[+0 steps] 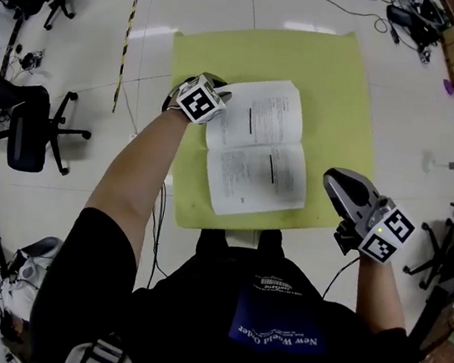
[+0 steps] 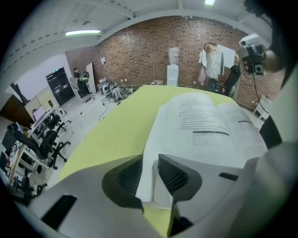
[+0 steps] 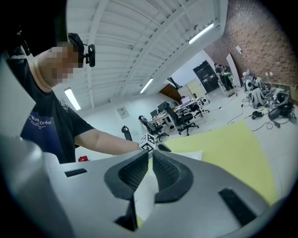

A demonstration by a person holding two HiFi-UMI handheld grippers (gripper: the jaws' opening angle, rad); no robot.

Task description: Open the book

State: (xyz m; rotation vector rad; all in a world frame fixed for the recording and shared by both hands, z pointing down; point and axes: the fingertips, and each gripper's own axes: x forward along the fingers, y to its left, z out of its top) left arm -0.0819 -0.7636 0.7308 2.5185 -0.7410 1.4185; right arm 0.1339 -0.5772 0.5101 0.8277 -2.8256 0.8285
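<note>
Two tools to account for. Lower right, nearest the body: right gripper [image 1: 333, 180], jaws together, holding nothing, apart from the book. Mid-frame: book [image 1: 257, 151] lying open and flat on the yellow-green mat [image 1: 343, 84] (printed pages up). Just upper left of it: left gripper [image 1: 221, 96] at the book's left edge, jaws slightly apart, a page edge between them, not pinched. Judged the last step, opening all but finished. Next: draw the left gripper back without dragging that page along.
</note>
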